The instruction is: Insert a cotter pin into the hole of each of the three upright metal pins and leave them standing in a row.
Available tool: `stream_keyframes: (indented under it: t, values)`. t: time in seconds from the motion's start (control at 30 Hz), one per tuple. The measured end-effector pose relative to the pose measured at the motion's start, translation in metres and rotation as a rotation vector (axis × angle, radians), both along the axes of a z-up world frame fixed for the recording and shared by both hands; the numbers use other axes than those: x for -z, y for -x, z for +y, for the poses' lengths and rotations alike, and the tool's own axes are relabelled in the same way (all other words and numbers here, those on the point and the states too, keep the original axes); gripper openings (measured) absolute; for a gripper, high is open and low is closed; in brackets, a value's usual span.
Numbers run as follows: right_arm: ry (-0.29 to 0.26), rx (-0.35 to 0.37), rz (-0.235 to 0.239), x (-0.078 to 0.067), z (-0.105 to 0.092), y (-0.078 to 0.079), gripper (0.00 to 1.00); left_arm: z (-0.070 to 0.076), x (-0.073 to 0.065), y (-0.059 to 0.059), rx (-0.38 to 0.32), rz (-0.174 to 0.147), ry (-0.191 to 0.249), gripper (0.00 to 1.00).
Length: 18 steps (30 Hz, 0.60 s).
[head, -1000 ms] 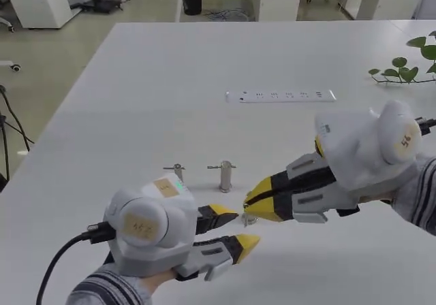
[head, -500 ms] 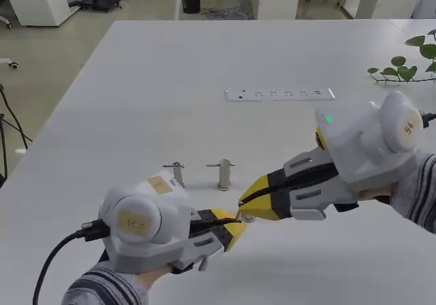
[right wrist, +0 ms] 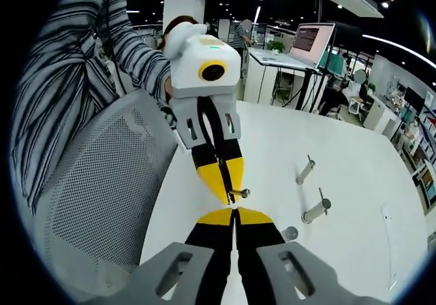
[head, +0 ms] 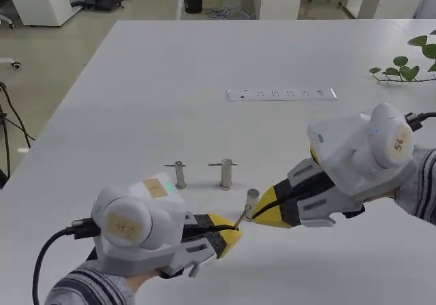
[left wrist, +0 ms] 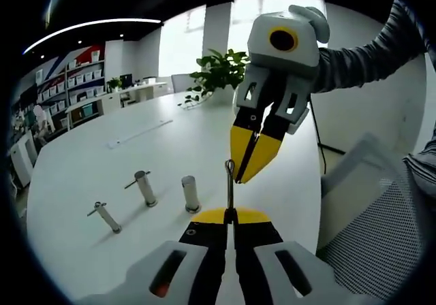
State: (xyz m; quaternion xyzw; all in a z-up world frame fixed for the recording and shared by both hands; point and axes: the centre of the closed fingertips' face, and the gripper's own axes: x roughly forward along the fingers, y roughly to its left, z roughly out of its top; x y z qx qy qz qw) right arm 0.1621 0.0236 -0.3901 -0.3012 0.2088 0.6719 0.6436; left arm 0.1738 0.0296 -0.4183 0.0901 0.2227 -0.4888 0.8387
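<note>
While left gripper (head: 231,229) clamps cotter pin (left wrist: 229,182), right gripper (head: 257,213)—closed—flanks bare metal pin (head: 253,196).

Left claw (head: 234,229), right claw (head: 255,214) yellow-black; pins (head: 225,174) silver; table (head: 204,67) white.

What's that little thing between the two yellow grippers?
A thin cotter pin, pinched in the left gripper, with its loop close to the right gripper. The left gripper view shows it clearly.
</note>
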Motion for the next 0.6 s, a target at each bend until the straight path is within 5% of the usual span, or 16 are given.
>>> stream_keyframes:
  t: [0.2, 0.6]
  values:
    - [0.019, 0.043, -0.022, 0.001, -0.006, -0.008, 0.00, -0.002, 0.007, 0.006, 0.043, -0.005, -0.059, 0.00]
    - [0.076, 0.001, 0.007, 0.011, -0.002, 0.002, 0.05, 0.006, 0.022, 0.008, 0.061, -0.004, -0.196, 0.00]
